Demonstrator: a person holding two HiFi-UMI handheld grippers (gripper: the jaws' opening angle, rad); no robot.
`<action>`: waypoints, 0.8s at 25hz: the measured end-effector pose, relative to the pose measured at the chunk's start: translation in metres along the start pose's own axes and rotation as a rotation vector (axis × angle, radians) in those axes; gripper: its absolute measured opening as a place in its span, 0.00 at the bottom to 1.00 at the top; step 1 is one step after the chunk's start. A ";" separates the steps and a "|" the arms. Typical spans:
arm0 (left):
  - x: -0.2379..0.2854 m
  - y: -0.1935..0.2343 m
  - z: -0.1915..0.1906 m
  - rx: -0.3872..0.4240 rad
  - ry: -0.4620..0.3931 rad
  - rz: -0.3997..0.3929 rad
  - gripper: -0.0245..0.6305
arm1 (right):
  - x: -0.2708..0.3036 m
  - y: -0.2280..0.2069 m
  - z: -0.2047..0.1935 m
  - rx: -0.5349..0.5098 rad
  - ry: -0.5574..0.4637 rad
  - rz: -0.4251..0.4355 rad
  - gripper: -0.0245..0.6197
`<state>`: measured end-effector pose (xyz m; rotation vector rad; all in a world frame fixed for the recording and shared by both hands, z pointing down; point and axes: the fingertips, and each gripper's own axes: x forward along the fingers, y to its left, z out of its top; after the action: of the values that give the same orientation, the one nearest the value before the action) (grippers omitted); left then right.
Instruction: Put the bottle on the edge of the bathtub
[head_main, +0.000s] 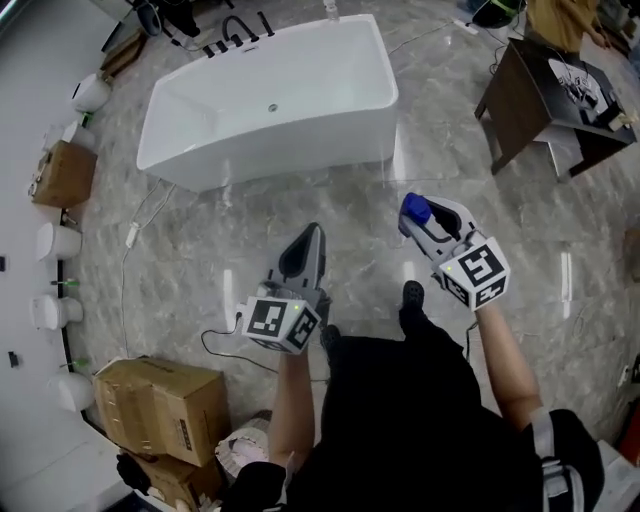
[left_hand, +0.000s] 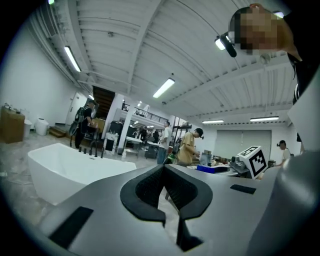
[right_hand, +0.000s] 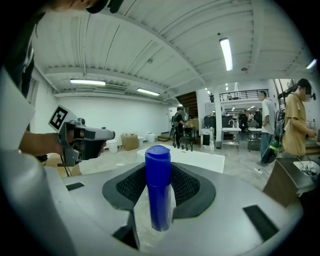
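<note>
- The right gripper (head_main: 420, 222) is clamped on the bottle (right_hand: 158, 190), with its dark pads (right_hand: 186, 186) pressing on both sides.
- The bottle is blue and stands upright between the jaws, its cap above the pads.
- The left gripper (head_main: 312, 235) has its jaws together, tips touching, with nothing between them.
- Both grippers hang over the marble floor (head_main: 420, 150), left beside right, in front of the person's dark trousers (head_main: 400, 400).
- The tub (head_main: 280, 150) is white and stands ahead, well apart from the bottle and a little left of it.
- A black faucet (head_main: 235, 35) sits at the tub's far end.
- A dark table (head_main: 530, 95) stands to the right of the tub.
- Cardboard boxes (head_main: 160, 405) lie at the lower left, near the wall.
- People (left_hand: 189, 147) stand in the background beyond the tub.
</note>
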<state>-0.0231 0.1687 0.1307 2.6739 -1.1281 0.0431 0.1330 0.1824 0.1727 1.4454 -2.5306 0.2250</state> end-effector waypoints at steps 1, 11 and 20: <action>0.011 -0.006 -0.001 -0.008 -0.005 0.020 0.05 | 0.003 -0.012 -0.004 -0.008 0.014 0.023 0.27; 0.065 -0.011 -0.017 -0.026 0.023 0.115 0.05 | 0.064 -0.079 -0.047 -0.077 0.171 0.145 0.27; 0.115 0.055 -0.054 -0.066 0.041 0.110 0.05 | 0.170 -0.103 -0.105 -0.094 0.319 0.186 0.27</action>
<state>0.0225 0.0635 0.2085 2.5399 -1.2408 0.0782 0.1498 0.0147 0.3214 1.0458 -2.3754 0.3326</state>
